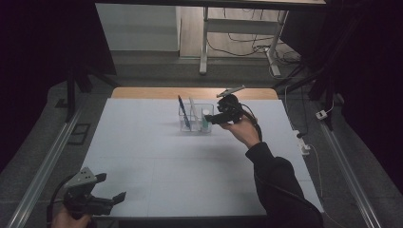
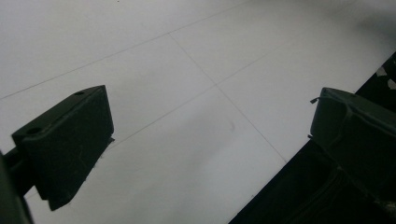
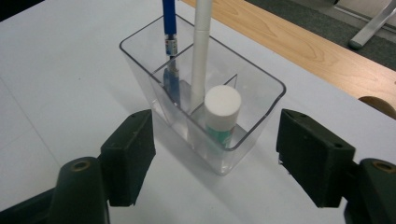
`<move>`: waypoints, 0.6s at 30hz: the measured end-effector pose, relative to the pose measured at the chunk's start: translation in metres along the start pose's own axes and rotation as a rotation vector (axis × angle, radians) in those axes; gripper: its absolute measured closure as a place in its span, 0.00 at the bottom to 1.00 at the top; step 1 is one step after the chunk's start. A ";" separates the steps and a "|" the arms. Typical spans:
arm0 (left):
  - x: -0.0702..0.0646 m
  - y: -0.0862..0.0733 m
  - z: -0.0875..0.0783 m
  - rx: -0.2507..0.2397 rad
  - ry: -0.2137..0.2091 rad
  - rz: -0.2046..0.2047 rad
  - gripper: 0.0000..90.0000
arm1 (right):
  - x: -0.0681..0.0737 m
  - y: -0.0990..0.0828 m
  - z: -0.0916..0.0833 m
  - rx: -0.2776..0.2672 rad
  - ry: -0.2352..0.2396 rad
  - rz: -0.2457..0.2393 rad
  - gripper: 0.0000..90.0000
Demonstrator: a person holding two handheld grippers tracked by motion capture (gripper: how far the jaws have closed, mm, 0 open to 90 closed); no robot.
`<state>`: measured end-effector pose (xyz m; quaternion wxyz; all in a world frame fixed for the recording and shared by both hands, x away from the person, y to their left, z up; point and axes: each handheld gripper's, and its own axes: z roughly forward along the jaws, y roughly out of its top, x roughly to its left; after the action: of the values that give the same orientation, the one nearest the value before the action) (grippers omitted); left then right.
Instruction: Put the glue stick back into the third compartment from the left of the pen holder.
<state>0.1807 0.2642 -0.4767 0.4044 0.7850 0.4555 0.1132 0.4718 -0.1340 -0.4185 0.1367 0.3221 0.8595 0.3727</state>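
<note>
A clear plastic organiser stands on the white table near its far edge. It holds a blue pen, a white pen and a white-capped green tube. My right gripper hovers just right of it, open. In the right gripper view the organiser sits between and beyond the spread jaws, untouched, with the blue pen, white pen and tube upright in separate compartments. My left gripper rests open at the near left corner, its jaws holding nothing.
The white table top spreads wide between the two grippers. A wooden strip borders its far edge. Metal rails run along both sides, and cables and a socket strip lie on the floor at the right.
</note>
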 end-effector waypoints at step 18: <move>0.002 0.000 0.001 0.009 -0.017 -0.005 0.00 | 0.015 -0.020 -0.017 -0.040 0.041 -0.009 0.10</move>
<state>0.1820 0.2651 -0.4775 0.4052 0.7865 0.4544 0.1033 0.4432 -0.1436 -0.4216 0.1269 0.3074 0.8561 0.3955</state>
